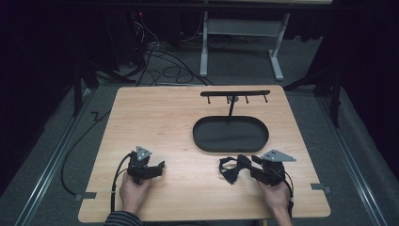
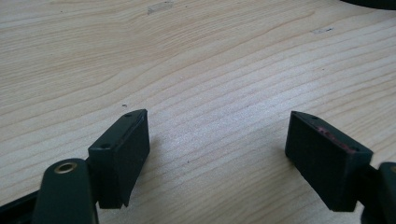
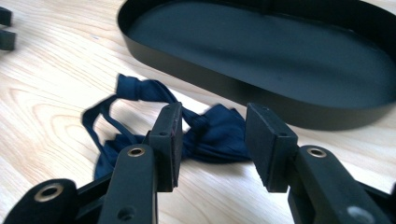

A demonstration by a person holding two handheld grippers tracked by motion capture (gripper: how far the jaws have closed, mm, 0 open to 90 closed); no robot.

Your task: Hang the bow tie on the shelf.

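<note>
I had the right gripper (image 3: 212, 144) set low over the dark blue bow tie (image 3: 205, 133), jaws partly spread with one wing of the tie lying between the pads, not yet pinched as far as I could tell. The tie lay on the wooden table (image 1: 155, 117), just in front of the black oval tray (image 1: 230, 133) and close to its near wall, strap looped out to one side. Behind the tray stood the black hook rack (image 1: 235, 94) on its post. My left gripper (image 2: 215, 154) sat well apart from all this, jaws spread wide over bare wood, nothing between them.

To do the grab well, I judged I should centre the pads on the thick knot or the fat of the wing rather than the thin strap, since soft cloth slips out of a shallow bite. I wanted the tips down near the wood before closing, then a straight lift, watching the loose strap so it wouldn't snag on the tray rim.
</note>
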